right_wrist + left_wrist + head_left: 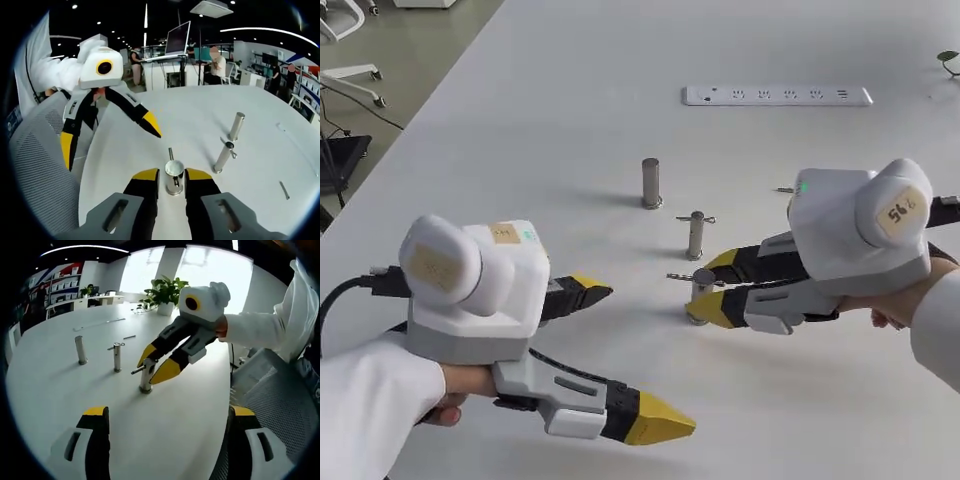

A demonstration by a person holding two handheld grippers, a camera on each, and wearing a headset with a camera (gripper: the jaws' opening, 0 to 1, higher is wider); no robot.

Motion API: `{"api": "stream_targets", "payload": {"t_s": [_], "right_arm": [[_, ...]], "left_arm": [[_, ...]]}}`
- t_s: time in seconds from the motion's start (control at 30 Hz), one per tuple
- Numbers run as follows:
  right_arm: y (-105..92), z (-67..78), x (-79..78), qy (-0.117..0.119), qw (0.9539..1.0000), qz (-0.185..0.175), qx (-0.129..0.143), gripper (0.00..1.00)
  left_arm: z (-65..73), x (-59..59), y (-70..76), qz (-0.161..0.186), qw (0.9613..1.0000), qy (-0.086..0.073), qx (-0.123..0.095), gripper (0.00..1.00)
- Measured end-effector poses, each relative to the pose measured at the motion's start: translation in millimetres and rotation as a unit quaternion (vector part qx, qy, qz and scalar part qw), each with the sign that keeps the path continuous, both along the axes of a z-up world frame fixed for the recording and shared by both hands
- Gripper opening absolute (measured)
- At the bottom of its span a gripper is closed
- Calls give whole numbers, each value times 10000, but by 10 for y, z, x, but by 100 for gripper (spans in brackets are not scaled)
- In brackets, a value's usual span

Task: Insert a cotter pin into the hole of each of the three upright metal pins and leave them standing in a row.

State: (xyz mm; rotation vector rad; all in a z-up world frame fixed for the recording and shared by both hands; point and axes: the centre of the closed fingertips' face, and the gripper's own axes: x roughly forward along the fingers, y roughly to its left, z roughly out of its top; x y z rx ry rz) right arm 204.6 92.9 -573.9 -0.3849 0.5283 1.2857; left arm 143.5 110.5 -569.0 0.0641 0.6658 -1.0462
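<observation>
Fingers (146, 175) of right gripper (172, 176) flank nearest metal pin (174, 169), contact unclear.

At the right of the head view, a round tan label (903, 212) on the white housing of the right gripper (702, 288) bears dark handwritten characters, turned sideways. The first looks like a 5 and the last like an 8; the middle one is unclear. On the left gripper (649, 359), a large tan sticker (435, 268) and a small tan sticker (504, 233) carry marks too faint to read.
</observation>
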Motion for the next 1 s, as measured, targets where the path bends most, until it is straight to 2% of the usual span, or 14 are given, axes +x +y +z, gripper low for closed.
{"api": "stream_targets", "payload": {"t_s": [0.2, 0.4, 0.6, 0.63, 0.67, 0.7, 0.8, 0.93, 1.0], "right_arm": [[-16, -11, 34, 20, 10000, -35, -2, 9], [-20, -13, 23, 115, 9999, 38, 22, 9], [-20, -3, 13, -43, 9999, 115, 37, 8], [-22, 0, 16, -74, 9999, 117, 40, 8], [-27, 1, 24, -114, 9999, 114, 30, 8], [-38, 2, 37, -185, 9997, 134, -5, 8], [-84, 10, 80, -135, 9998, 112, -15, 8], [-193, 14, 174, -178, 9998, 98, -30, 8], [-273, 71, 267, -225, 9997, 26, 41, 8]], "left_arm": [[33, 14, -15, 49, 9999, -12, -93, 99], [82, 46, 17, 180, 9997, -15, -145, 99], [79, 22, 35, 167, 9998, -40, -69, 99], [90, 18, 33, 154, 9998, -97, -69, 99], [107, 33, 33, 139, 9996, -229, -39, 99], [117, 36, 32, 154, 9996, -249, -45, 99], [138, 50, 25, 209, 9995, -223, -121, 99], [142, 65, 36, 231, 9994, -246, -92, 98], [167, 65, 27, 224, 9993, -260, -153, 98]]}}
